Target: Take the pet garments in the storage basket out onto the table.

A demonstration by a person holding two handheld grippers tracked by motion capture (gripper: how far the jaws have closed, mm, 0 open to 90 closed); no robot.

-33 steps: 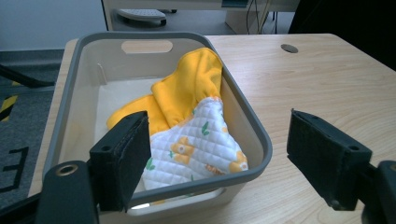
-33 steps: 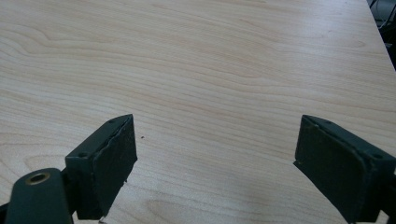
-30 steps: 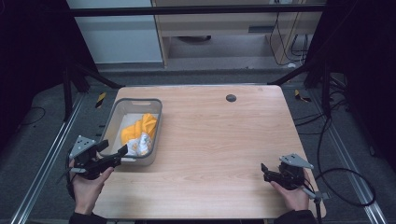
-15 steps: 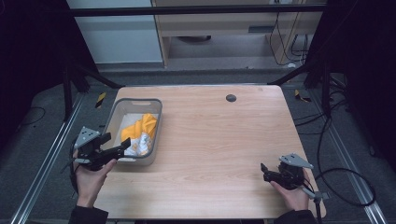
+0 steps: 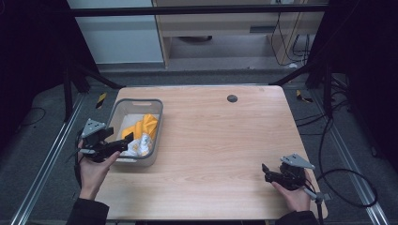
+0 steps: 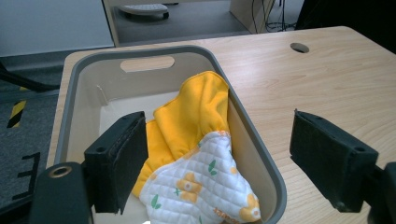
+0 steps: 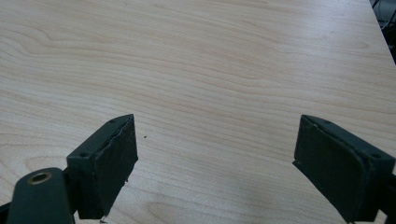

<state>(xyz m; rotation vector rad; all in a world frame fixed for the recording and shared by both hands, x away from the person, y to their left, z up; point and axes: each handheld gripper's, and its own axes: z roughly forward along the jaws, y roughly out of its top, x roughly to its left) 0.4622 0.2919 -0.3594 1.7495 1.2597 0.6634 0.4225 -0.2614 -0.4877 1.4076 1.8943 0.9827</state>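
The left gripper (image 5: 123, 142) is held at the near end of a grey bin (image 5: 121, 109) on the wooden table (image 5: 220, 140). Its two jaws are wide apart and hold nothing. In the left gripper view, one jaw hangs inside the bin and the other hangs outside it, over the table, so the bin's side wall sits between them.

Right in front of this gripper (image 6: 217, 163), inside the bin (image 6: 70, 98), lies a bunched-up cloth (image 6: 196, 140). It is yellow on one side and white with little yellow flowers on the other. The cloth (image 5: 141, 133) leans against the side wall of the bin. The jaw inside the bin is just beside the cloth. I cannot tell if it touches it.

The right gripper (image 5: 268, 172) is well apart from the bin, low over the near right part of the table. Its jaws are wide apart too, with nothing in them. In front of this gripper (image 7: 215, 163) is bare wood (image 7: 210, 60).

A small dark round hole (image 5: 232, 98) is in the table, far ahead of both grippers.
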